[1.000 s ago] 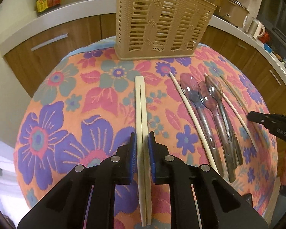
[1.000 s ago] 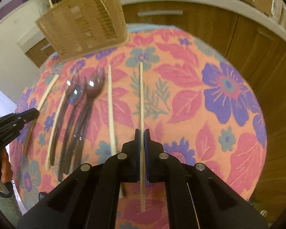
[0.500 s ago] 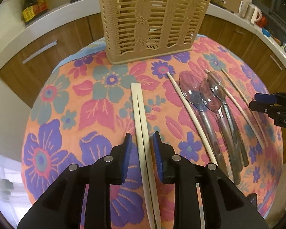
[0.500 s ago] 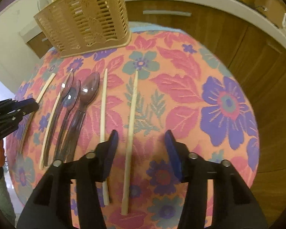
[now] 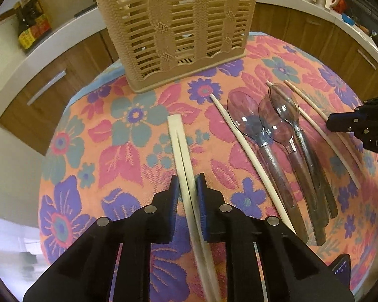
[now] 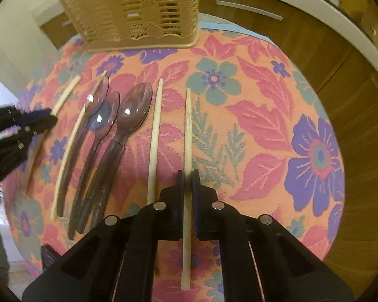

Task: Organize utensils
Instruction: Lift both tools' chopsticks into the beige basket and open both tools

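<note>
The left gripper [image 5: 187, 183] has just squeezed shut on a joined chopstick pair [image 5: 180, 148] and the right gripper [image 6: 188, 177] on one chopstick [image 6: 187, 136] – both on the flowery cloth [image 5: 128, 136] – light, stiff, thin sticks, best held mid-length.

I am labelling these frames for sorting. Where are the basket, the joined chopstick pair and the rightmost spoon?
basket [image 5: 174, 25], left wrist view, middle of its slatted front wall.
joined chopstick pair [image 5: 180, 148], left wrist view, upper shaft above the tongs.
rightmost spoon [image 6: 136, 108], right wrist view, centre of its bowl.
</note>
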Action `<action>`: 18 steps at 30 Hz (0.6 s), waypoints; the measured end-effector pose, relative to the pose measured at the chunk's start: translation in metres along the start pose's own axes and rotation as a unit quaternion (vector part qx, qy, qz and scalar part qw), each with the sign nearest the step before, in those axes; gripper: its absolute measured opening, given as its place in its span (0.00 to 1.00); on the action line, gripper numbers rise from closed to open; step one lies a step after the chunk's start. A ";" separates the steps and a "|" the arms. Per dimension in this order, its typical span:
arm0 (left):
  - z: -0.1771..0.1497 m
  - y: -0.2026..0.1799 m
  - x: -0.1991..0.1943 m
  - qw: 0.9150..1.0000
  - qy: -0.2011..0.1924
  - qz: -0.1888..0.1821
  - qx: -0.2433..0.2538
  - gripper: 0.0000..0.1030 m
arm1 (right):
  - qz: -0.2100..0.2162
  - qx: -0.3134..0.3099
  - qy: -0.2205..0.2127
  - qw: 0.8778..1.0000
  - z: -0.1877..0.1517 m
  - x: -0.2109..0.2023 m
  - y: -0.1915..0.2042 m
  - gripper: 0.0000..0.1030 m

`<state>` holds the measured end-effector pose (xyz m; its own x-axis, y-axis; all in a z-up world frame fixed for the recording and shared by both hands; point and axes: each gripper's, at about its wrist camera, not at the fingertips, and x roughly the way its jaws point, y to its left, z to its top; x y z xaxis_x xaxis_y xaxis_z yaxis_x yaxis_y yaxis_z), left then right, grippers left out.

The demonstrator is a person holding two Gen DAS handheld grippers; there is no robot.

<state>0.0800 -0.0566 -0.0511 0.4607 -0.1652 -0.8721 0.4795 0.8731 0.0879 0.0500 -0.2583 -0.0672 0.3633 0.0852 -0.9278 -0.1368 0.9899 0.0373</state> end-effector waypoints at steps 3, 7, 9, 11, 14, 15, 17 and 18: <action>-0.003 0.003 -0.009 1.000 -0.024 -0.005 -0.005 0.11 | 0.012 0.015 -0.013 1.000 -0.001 -0.005 -0.010 0.04; -0.002 0.005 -0.034 0.997 -0.068 0.016 -0.015 0.11 | 0.040 0.017 -0.045 0.998 0.002 -0.020 -0.017 0.04; 0.003 0.005 -0.050 0.995 -0.092 0.020 -0.018 0.11 | 0.064 0.006 -0.057 0.996 0.005 -0.032 -0.017 0.04; 0.007 0.008 -0.066 0.993 -0.116 0.019 -0.023 0.11 | 0.074 -0.006 -0.081 0.994 0.007 -0.048 -0.014 0.04; 0.019 0.009 -0.096 0.985 -0.169 0.011 -0.034 0.11 | 0.094 -0.013 -0.122 0.988 0.010 -0.073 -0.008 0.04; 0.025 0.008 -0.102 0.983 -0.181 0.010 -0.039 0.11 | 0.099 -0.014 -0.133 0.986 0.013 -0.079 -0.009 0.04; 0.034 0.011 -0.122 0.974 -0.220 0.000 -0.053 0.11 | 0.113 -0.018 -0.166 0.979 0.016 -0.097 -0.008 0.04; 0.038 0.011 -0.129 0.970 -0.235 -0.004 -0.058 0.11 | 0.118 -0.018 -0.180 0.976 0.020 -0.105 -0.007 0.04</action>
<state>0.0541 -0.0426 0.0805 0.7603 -0.3392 -0.5540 0.4092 0.9125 0.0028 0.0310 -0.2718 0.0372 0.6168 0.3518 -0.7042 -0.2865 0.9335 0.2155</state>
